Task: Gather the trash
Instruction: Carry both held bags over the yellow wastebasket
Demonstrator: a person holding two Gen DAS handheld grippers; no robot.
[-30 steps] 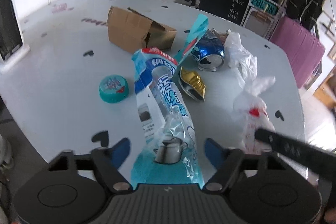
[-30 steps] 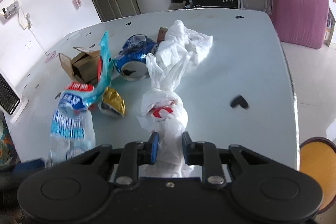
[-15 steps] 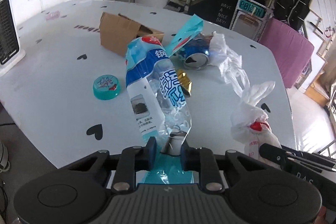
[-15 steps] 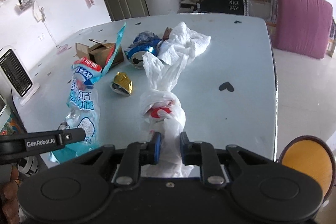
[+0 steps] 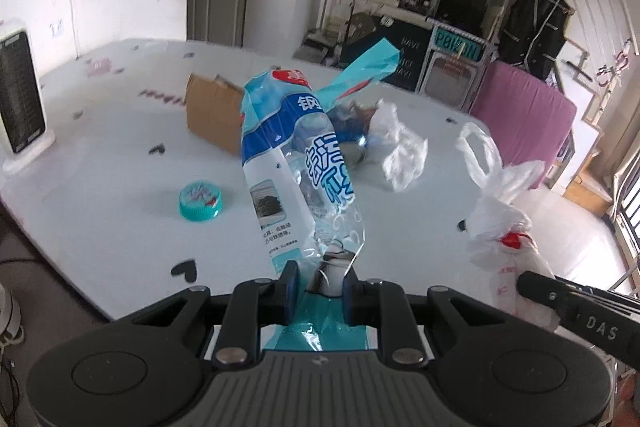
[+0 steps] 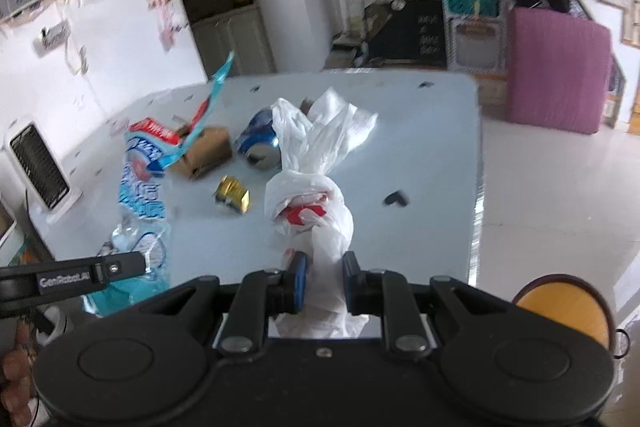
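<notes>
Left wrist: crumpled blue-printed plastic wrapper [image 5: 298, 163]

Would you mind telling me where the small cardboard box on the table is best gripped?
Grip the cardboard box across its closed, flat side walls, coming from above at the end away from the open flaps; those parallel faces suit the tongs, while the loose flaps would bend.

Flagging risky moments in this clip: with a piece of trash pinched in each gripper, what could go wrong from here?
1. The left gripper pinches only the bottom edge of the long plastic wrapper; the slick film might slip out.
2. The wrapper's loose top could brush the cardboard box or the blue can.
3. The right gripper holds the white bag by a thin twisted end, which might tear or slide.
</notes>
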